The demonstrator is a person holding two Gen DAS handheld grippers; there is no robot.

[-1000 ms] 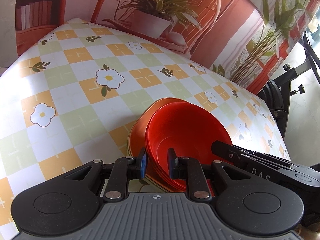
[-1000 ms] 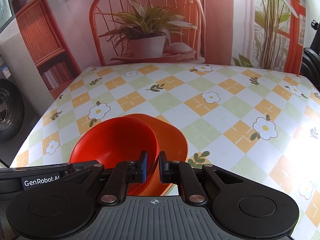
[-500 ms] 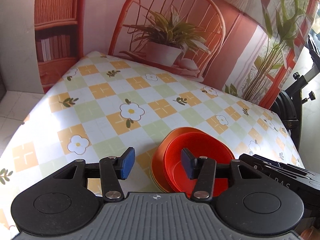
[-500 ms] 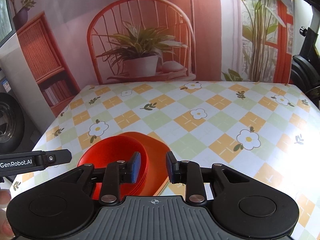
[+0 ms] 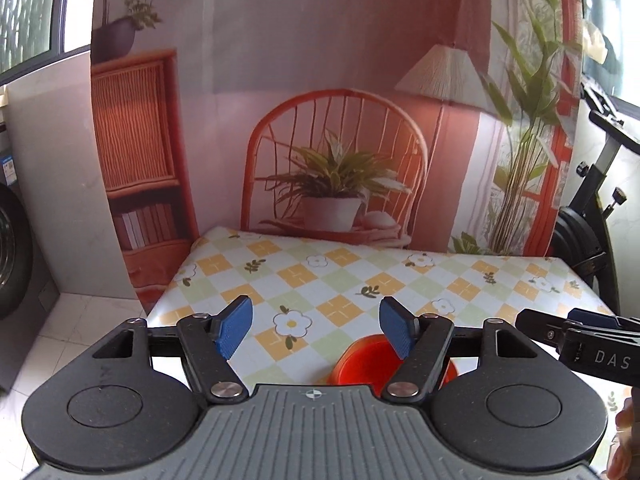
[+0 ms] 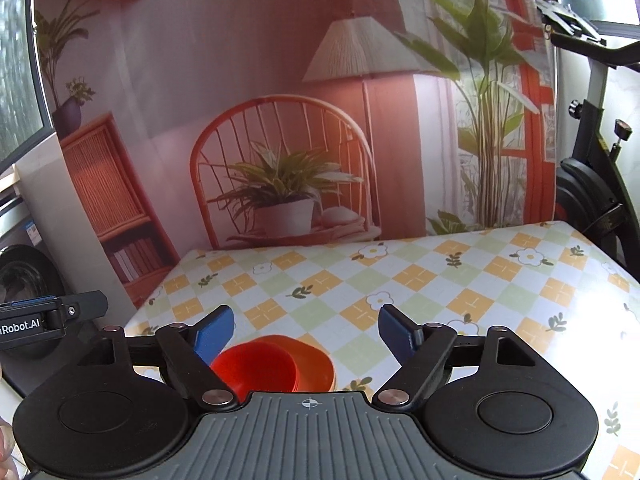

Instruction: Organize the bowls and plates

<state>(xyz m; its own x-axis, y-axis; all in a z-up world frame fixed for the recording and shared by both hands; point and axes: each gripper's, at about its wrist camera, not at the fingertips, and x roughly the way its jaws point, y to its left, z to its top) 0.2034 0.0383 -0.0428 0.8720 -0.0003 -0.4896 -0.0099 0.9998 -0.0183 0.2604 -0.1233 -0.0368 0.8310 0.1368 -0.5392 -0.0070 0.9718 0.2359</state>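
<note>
The printed backdrop (image 6: 280, 100) of a rattan chair, potted plant and lamp stands at the far end, well beyond both sets of tongs, and an exercise bike (image 6: 592, 184) stands off to the right side. Below it the tabletop (image 6: 440, 280), covered in a checked cloth with daisies, stretches out ahead of the tongs and looks bare apart from one stack at its near edge. That stack sits low and just ahead of the tongs: a red bowl (image 6: 256, 368) nested on an orange plate (image 6: 316, 364), with thin rim lines at the plate's edge that may be more plates beneath, though this cannot be told for sure. In the right wrist view the stack lies under the left blue pad of the right tongs (image 6: 306, 330); in the left wrist view the red bowl (image 5: 364, 364) shows under the right pad of the left tongs (image 5: 316, 330). Both sets of tongs are spread wide and released, holding nothing, raised clear above the stack and not touching it. Each device shows at the edge of the other's view, side by side. Judging from this, the stacking looks done: the dishes visible are gathered into one pile, no loose plate or bowl shows elsewhere on the tabletop, and nothing seems left to do.
</note>
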